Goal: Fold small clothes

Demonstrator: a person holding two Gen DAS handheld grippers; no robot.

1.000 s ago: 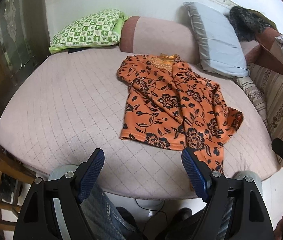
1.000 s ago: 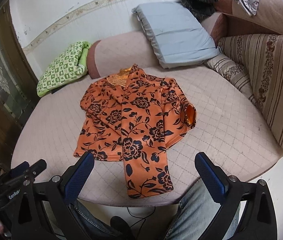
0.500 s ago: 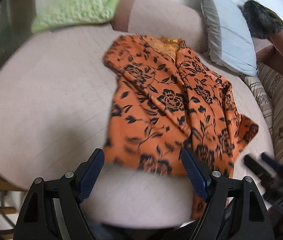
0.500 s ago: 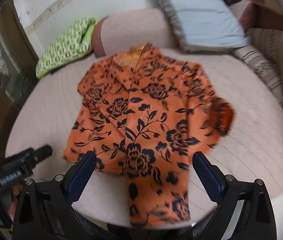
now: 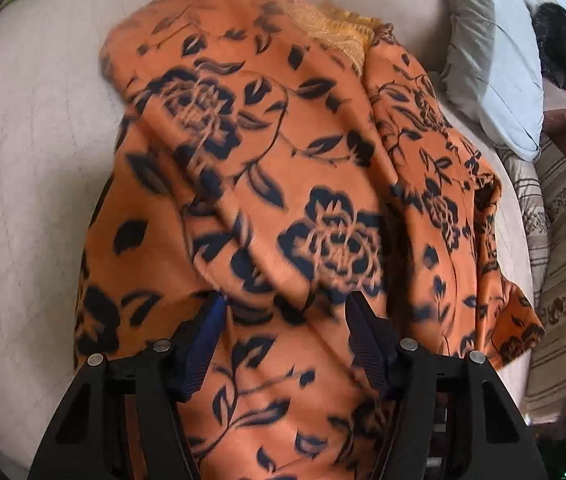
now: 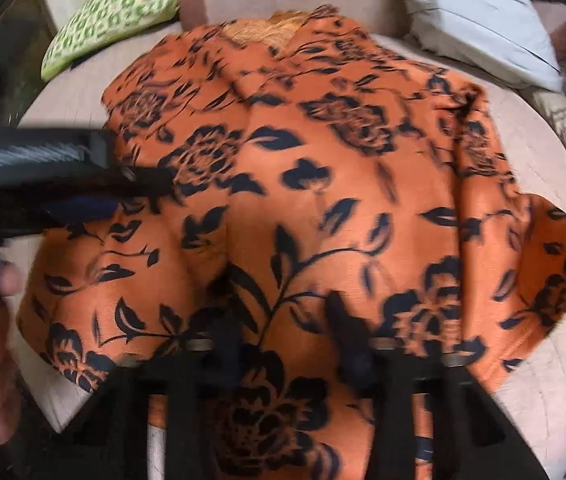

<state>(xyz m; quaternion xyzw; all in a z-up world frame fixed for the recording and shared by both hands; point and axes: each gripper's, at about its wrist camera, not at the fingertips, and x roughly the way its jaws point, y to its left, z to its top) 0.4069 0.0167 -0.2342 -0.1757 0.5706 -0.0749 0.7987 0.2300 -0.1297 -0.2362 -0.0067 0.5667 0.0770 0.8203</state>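
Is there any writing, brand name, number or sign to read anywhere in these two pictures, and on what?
None can be read in either view.
The orange shirt bears only a black flower print, no words.
The green cushion shows only a check pattern.
The other gripper's black body, seen at the left of the right wrist view, is too blurred to show any lettering.

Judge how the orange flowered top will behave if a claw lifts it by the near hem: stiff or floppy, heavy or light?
The orange flowered top is probably floppy: it lies in soft ridges and creases, so it should drape and hang from the pinch. It looks thin and likely light. One sleeve lies loose at the side and may swing or trail when lifted.
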